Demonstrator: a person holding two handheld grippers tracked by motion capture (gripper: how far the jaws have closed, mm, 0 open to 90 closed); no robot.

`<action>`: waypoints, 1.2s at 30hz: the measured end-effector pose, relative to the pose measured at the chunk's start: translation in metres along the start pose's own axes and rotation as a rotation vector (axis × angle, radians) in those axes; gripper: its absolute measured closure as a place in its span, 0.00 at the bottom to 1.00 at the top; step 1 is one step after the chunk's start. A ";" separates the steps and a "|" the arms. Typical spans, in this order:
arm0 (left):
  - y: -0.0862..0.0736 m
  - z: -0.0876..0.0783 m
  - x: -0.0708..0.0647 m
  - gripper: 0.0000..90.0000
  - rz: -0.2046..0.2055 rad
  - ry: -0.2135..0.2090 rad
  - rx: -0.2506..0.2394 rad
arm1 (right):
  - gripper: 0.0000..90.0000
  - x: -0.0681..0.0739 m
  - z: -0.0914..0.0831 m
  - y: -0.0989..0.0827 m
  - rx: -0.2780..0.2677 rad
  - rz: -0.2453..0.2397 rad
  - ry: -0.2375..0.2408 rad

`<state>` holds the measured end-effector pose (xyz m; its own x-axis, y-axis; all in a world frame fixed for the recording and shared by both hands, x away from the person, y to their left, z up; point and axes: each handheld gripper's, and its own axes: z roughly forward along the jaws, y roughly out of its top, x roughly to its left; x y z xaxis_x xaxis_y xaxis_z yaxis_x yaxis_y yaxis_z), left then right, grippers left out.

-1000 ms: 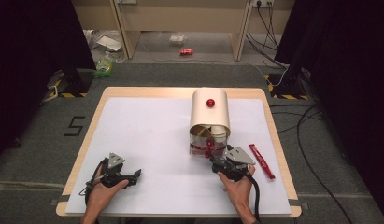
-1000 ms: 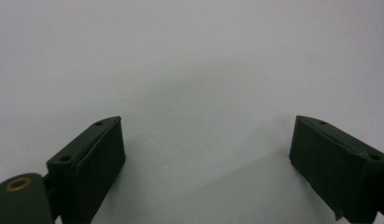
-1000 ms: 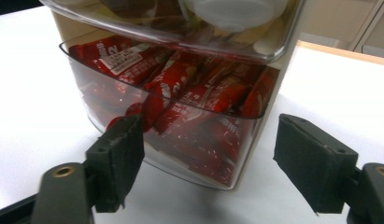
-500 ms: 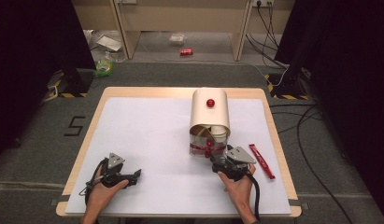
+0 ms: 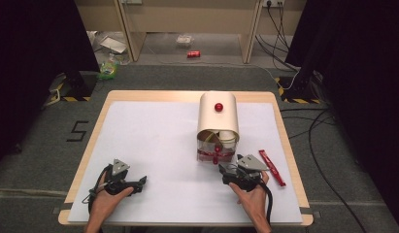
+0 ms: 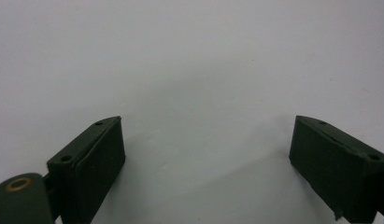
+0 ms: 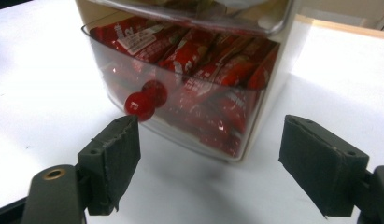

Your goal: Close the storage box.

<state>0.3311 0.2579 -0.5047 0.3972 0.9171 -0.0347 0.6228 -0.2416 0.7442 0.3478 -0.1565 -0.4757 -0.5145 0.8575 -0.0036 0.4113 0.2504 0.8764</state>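
Right hand-held gripper [image 7: 208, 163], jaws released, faces the clear plastic drawer's round red knob [image 7: 138, 106], upper left of its left jaw.

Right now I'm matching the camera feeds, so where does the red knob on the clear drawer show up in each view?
High view: red knob at the clear drawer front, just beyond the right gripper.
Right gripper view: red knob left of centre, above the left jaw.
Left gripper view: bare white table.
Shared landmark: the white table.

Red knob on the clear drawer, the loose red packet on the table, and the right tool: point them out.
red knob [image 7: 139, 105], right gripper view, its round front face.
loose red packet [image 5: 272, 167], high view, middle of the wrapper.
right tool [image 7: 217, 163], right gripper view, midway between its open jaws.
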 end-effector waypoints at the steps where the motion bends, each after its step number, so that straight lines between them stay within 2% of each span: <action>1: 0.000 0.000 0.000 0.11 0.000 0.000 0.000 | 0.23 -0.001 -0.002 0.000 0.006 0.000 0.003; 10: 0.000 0.000 0.000 0.11 -0.001 0.000 0.000 | 0.22 -0.009 -0.012 0.000 0.009 0.013 0.016; 20: 0.000 0.000 0.000 0.11 -0.001 -0.001 0.001 | 0.21 -0.009 -0.006 -0.005 0.048 0.006 0.032; 22: 0.000 0.000 0.000 0.11 -0.001 -0.001 0.001 | 0.21 -0.008 -0.006 -0.005 0.053 -0.008 0.035; 36: 0.000 0.000 0.000 0.11 -0.001 -0.001 0.000 | 0.21 -0.011 -0.019 -0.006 0.049 0.002 0.033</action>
<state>0.3312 0.2580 -0.5047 0.3974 0.9169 -0.0360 0.6233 -0.2409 0.7439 0.3366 -0.1758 -0.4717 -0.5379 0.8429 0.0143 0.4478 0.2713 0.8519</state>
